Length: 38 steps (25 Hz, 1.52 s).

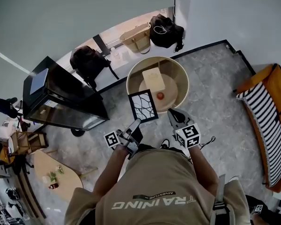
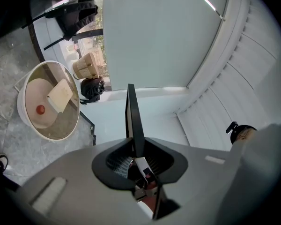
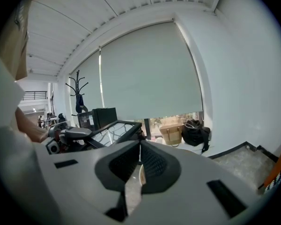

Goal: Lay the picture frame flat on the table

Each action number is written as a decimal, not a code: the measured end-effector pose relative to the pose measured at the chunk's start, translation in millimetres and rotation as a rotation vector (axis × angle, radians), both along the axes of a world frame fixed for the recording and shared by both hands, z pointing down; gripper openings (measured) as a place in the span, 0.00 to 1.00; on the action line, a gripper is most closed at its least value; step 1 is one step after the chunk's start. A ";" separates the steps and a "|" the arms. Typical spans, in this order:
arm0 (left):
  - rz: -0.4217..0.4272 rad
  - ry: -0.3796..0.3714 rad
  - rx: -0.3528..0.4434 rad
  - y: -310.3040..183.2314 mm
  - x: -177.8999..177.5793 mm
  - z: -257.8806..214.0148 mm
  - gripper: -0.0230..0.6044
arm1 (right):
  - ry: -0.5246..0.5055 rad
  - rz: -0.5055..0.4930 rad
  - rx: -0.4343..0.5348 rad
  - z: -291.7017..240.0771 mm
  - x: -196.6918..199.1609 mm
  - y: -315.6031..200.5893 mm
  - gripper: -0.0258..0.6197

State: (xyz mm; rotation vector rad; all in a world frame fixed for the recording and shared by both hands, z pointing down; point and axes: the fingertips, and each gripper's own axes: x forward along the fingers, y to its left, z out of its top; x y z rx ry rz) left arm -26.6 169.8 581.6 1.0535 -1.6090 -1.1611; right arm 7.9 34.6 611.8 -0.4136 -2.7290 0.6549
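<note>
A black picture frame (image 1: 143, 106) with a white cracked pattern hangs in the air over the near rim of the round beige table (image 1: 180, 74). My left gripper (image 1: 136, 122) is shut on the frame's lower corner. In the left gripper view the frame (image 2: 132, 118) stands edge-on between the pads, with the table (image 2: 61, 128) far off to the left. My right gripper (image 1: 172, 113) hovers just right of the frame, jaws together and empty. From the right gripper (image 3: 140, 146) view the frame (image 3: 113, 131) lies to the left, tilted nearly flat.
On the table sit a cream box (image 1: 153, 78) and a small red ball (image 1: 160, 95). A black cabinet (image 1: 61, 97) stands to the left, with a dark backpack (image 1: 86, 60), a tan bag (image 1: 136, 37) and a black bag (image 1: 166, 30) by the window. A striped sofa (image 1: 267, 125) is at right.
</note>
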 end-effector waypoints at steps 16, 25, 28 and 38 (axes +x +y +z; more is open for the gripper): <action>-0.028 0.049 0.019 -15.3 -61.8 15.6 0.16 | 0.065 -0.034 -0.023 23.9 -59.5 -7.3 0.05; 0.025 0.070 0.028 -21.3 -133.0 26.1 0.16 | 0.070 0.000 0.024 16.6 -126.6 -20.3 0.05; 0.051 0.088 0.022 -20.8 -153.9 30.9 0.16 | 0.093 0.024 0.026 20.0 -143.8 -20.0 0.05; 0.124 0.141 0.015 -21.7 -203.7 49.0 0.16 | 0.142 0.073 0.022 29.9 -190.2 -19.1 0.05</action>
